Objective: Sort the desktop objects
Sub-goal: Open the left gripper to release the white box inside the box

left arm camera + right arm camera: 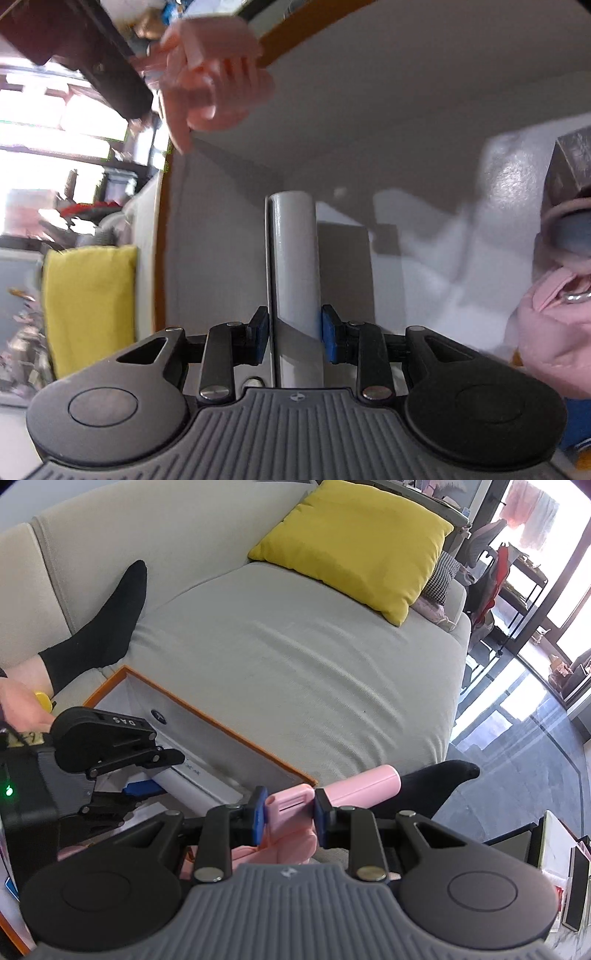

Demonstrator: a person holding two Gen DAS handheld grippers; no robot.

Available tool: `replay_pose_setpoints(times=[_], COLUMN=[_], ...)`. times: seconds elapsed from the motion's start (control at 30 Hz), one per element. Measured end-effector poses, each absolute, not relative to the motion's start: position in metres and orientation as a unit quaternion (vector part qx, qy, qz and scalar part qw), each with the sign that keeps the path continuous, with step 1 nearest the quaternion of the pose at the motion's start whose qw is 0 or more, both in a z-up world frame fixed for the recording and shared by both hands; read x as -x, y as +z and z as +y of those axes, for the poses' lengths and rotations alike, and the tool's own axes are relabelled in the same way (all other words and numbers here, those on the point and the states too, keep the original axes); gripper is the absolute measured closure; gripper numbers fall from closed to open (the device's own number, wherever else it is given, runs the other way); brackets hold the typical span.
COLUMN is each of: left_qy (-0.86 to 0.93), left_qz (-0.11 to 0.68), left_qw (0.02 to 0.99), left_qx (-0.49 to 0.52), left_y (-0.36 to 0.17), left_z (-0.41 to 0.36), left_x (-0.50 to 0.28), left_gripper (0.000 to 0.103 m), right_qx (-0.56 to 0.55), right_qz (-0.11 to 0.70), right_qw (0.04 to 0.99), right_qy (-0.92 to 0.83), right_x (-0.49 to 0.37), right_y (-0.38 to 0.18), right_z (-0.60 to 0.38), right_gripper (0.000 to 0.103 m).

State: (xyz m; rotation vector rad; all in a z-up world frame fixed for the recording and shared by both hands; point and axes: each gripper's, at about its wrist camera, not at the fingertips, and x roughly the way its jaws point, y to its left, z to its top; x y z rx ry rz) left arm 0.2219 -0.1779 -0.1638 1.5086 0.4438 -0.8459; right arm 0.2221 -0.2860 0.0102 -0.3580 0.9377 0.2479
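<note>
My left gripper (pixel 293 334) is shut on a flat grey case (pixel 293 258) that sticks forward from the pads, inside a white box with an orange rim (pixel 280 40). The left gripper also shows in the right wrist view (pixel 147 775), low in that box (pixel 207 727). My right gripper (pixel 289 814) is shut on a pink comb-like tool (pixel 291 808) with a pink handle (pixel 365 784). The same pink tool, blurred, shows at the upper left of the left wrist view (pixel 218 85), over the box rim.
White plastic wrapping (pixel 461 240), a brown carton (pixel 570 166) and a pink pouch (pixel 554 325) lie in the box at the right. A grey sofa (pixel 295 657) with a yellow cushion (pixel 354 542) lies ahead. Black-socked feet (pixel 107 620) rest on the sofa.
</note>
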Motion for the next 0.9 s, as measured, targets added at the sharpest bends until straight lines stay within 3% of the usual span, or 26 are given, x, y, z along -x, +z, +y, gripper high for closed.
replay_pose_setpoints(times=[0.17,0.33,0.53,0.67,0.7,0.73,0.9], left_qy=[-0.39,-0.404,-0.405,-0.405,-0.4,-0.393,-0.359], left_qz=[0.227,0.273,0.299,0.299,0.303,0.306,0.29], left_qw=[0.632,0.667,0.703,0.692,0.687,0.686,0.689], left_qx=[-0.63,-0.563,-0.502,-0.518,-0.525,-0.531,-0.559], left_y=[-0.149,-0.124,-0.104,-0.113,-0.117,-0.122,-0.132], left_z=[-0.174,-0.162,-0.155,-0.17,-0.175,-0.179,-0.179], left_x=[-0.226,-0.239,-0.247,-0.246,-0.248,-0.251,-0.243], left_gripper=[0.065,0.047,0.047,0.047,0.05,0.06,0.07], right_qx=[0.171,0.167,0.167,0.177,0.178,0.179,0.191], right_qz=[0.449,0.448,0.439,0.439,0.441,0.443,0.451], right_qw=[0.869,0.87,0.874,0.872,0.87,0.869,0.862], right_qy=[0.119,0.122,0.126,0.127,0.127,0.127,0.129], right_x=[-0.219,-0.216,-0.212,-0.212,-0.212,-0.211,-0.211], right_y=[0.012,0.016,0.025,0.029,0.029,0.028,0.021], right_z=[-0.284,-0.282,-0.274,-0.266,-0.264,-0.263,-0.257], right_gripper=[0.075,0.075,0.075,0.075,0.075,0.075,0.075])
